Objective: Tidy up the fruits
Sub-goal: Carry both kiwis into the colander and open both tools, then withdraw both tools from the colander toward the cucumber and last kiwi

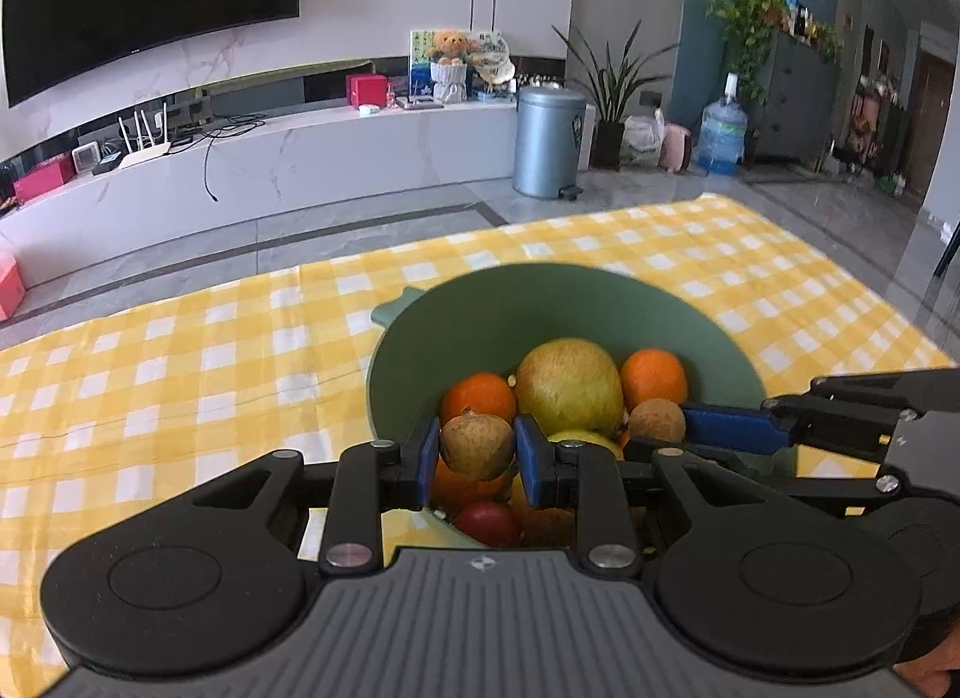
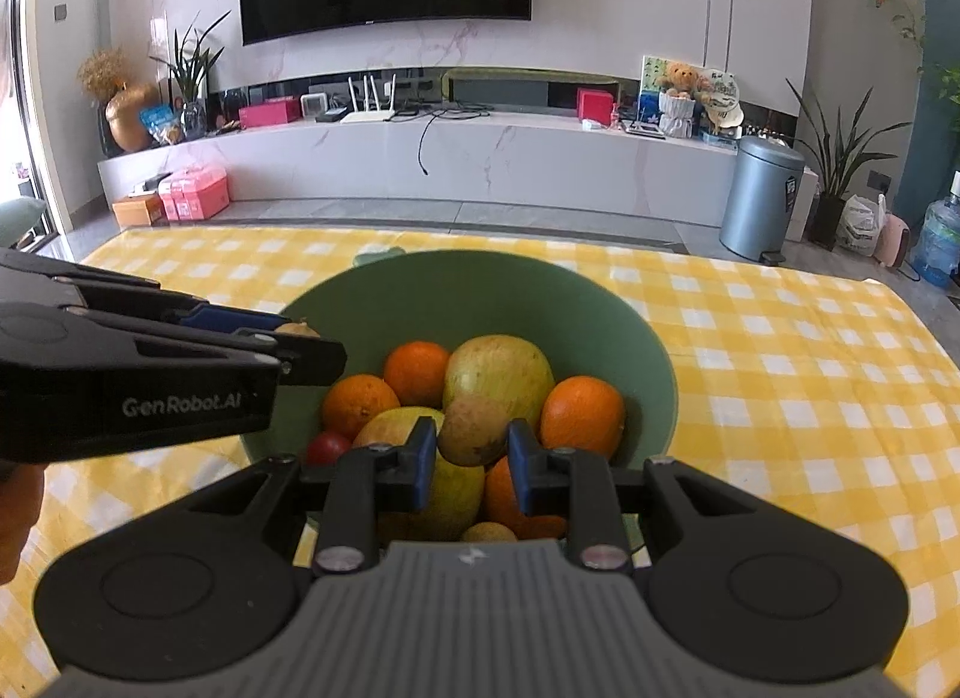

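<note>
Left hand-held gripper: blue pads closed on a small brown round fruit, held above the near rim of the green bowl; the fruit is close to spherical, with no long axis to speak of, a small nub at its top. Right hand-held gripper: pads set narrow on either side of a second brownish fruit, apparently touching it, likewise over the bowl's near side; whether this fruit is lifted or resting on the pile cannot be told. Bowl: on the tabletop under a yellow checked cloth, directly ahead of and below both grippers, which sit side by side, the left one crossing the left of the right wrist view; neither hand is clearly nearer. Contents: large yellow-green fruit at centre, oranges around it, a small red fruit at the near left, further yellow and orange pieces beneath. Judgement: either fruit lies straight above the pile, so any release would drop it into the bowl. Hidden: the bowl's near rim and lower fruit layer are covered by the gripper bodies; the fruit count below is uncertain; the species of the brown fruits is hard to make out.
</note>
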`<state>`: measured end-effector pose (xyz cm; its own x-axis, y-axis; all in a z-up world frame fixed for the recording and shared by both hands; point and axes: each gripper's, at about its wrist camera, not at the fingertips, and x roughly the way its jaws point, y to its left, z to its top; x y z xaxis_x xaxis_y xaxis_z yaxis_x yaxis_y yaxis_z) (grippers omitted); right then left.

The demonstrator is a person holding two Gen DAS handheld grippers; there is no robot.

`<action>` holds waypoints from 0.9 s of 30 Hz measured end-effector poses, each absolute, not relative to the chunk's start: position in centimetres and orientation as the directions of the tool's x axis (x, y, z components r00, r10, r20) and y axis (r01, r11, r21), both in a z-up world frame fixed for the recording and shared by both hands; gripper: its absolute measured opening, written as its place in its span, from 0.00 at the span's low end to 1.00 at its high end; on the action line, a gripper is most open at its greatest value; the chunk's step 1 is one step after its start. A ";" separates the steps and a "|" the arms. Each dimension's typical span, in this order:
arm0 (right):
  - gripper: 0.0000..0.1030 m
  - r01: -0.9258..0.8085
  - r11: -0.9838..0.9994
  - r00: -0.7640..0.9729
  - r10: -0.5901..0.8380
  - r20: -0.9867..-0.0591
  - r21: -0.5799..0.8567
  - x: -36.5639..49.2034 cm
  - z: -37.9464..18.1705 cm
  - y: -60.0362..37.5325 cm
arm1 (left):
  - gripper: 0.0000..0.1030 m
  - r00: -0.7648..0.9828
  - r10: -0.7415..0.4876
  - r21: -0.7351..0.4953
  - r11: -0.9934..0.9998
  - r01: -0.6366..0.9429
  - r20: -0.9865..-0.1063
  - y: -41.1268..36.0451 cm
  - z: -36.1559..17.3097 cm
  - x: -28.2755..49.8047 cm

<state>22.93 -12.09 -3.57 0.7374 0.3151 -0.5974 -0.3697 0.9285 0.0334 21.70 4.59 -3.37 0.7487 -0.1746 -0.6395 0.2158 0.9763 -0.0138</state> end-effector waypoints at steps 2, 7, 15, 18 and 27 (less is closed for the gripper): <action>0.21 -0.373 0.927 0.729 0.315 -0.608 0.033 22.9 -3.8 -11.9 | 0.29 0.738 -0.170 -0.008 0.976 0.218 -0.653 4.5 -3.7 21.8; 0.21 -0.371 0.928 0.719 0.313 -0.621 0.040 23.1 -4.3 -12.0 | 0.29 0.724 -0.184 -0.010 0.971 0.238 -0.665 4.3 -4.1 21.8; 0.22 -0.366 0.930 0.720 0.309 -0.621 0.038 23.0 -4.1 -11.9 | 0.30 0.723 -0.189 -0.005 0.969 0.248 -0.664 4.1 -4.3 21.6; 0.22 -0.369 0.929 0.719 0.312 -0.621 0.040 23.0 -4.0 -11.9 | 0.31 0.726 -0.189 -0.007 0.969 0.246 -0.661 4.2 -4.0 21.5; 0.47 -0.377 0.925 0.731 0.326 -0.599 0.042 22.5 -3.3 -12.1 | 0.42 0.780 -0.194 -0.020 0.974 0.227 -0.596 4.5 -1.5 20.3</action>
